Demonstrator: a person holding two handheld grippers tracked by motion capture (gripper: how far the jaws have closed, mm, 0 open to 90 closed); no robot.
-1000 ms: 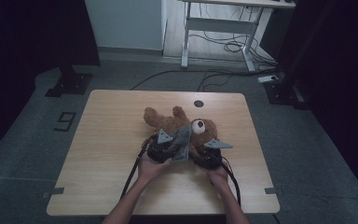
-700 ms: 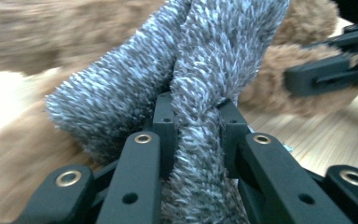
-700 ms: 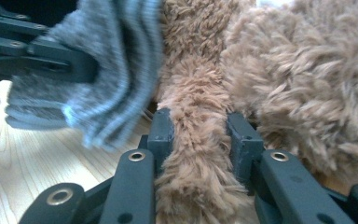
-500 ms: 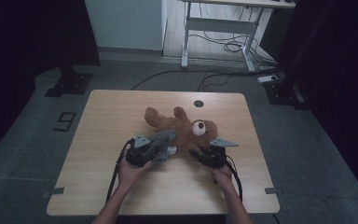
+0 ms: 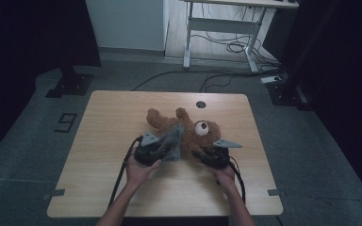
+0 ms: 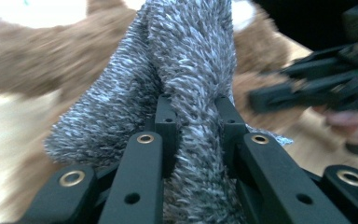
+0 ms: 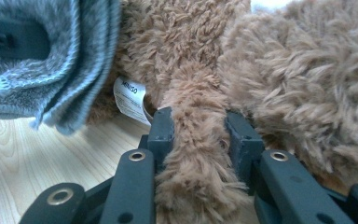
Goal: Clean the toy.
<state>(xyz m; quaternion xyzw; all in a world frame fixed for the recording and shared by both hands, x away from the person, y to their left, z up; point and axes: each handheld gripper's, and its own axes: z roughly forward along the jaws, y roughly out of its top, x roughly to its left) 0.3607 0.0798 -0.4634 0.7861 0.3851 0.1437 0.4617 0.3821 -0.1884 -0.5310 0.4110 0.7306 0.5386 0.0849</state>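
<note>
A brown teddy bear (image 5: 188,129) lies on its back near the middle of the wooden table (image 5: 103,122), head with its pale muzzle toward three o'clock, limbs stretching off toward ten and eleven. A grey fuzzy cloth (image 5: 172,141) is draped against the bear's near side, at about seven o'clock from its head.

The left gripper (image 5: 162,147) has that cloth: in the left gripper view its black jaws are squeezed in on a thick fold of the grey cloth (image 6: 191,93), which bulges up and out between them, with the bear's brown fur (image 6: 37,60) blurred behind it at ten o'clock. The right gripper (image 6: 317,84) shows dark at three o'clock there.

The right gripper (image 5: 206,151) sits at five o'clock from the bear's head. In the right gripper view its jaws are clamped on a narrow strip of the bear's fur (image 7: 193,135), a limb by the look of it. A white sewn-in label (image 7: 130,99) hangs from the bear just at ten o'clock of the jaws, and the grey cloth (image 7: 70,60) hangs beyond it at the upper left, its edge just above the tabletop.

Both of the person's hands come in from six o'clock, cables trailing back along the table.
</note>
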